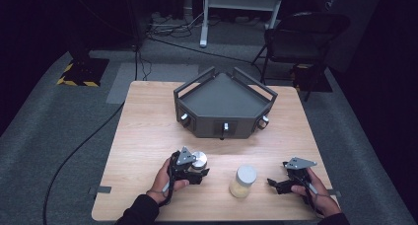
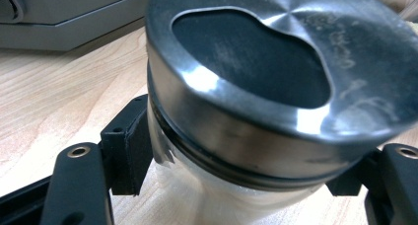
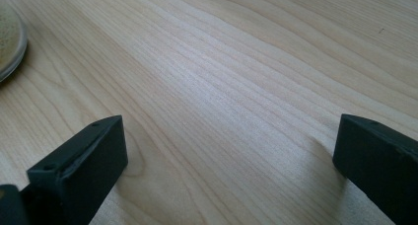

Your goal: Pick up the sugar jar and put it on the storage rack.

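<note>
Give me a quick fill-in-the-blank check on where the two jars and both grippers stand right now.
1. The left gripper is shut on the jar with the ____ lid.
2. The right gripper has its jaws ____, with nothing between them.
3. The white-lidded jar stands on the table between the two ____.

Missing words: metal; open; grippers

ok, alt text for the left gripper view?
A glass jar with a shiny metal lid stands clamped below the lid between the left gripper's two black jaws. Behind lie the light wood table and a grey tray.
</note>
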`<state>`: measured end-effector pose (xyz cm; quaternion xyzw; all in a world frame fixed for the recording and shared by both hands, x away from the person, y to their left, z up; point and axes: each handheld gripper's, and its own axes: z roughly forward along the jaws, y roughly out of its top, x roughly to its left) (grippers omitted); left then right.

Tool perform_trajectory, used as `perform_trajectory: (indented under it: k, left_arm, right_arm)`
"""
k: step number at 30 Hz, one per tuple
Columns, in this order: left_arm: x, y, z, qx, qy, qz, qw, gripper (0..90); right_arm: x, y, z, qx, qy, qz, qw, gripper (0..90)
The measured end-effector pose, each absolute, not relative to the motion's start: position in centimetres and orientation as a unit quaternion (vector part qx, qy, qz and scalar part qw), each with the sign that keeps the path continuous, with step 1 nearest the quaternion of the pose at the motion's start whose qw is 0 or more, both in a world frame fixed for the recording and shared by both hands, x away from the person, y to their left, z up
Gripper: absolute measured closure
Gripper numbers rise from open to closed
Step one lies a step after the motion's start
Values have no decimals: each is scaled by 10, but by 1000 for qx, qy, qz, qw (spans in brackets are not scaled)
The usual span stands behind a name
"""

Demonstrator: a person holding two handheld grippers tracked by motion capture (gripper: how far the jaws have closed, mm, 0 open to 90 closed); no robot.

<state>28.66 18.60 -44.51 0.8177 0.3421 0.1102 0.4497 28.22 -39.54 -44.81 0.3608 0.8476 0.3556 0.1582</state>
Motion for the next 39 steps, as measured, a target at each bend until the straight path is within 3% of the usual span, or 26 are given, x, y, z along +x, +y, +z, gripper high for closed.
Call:
perform_trajectory:
  k: [39]
  left_arm:
    - [282,180,-401,798,337,170,470,311]
  right_arm:
    - [281,-395,-448,361,847,355,159,0]
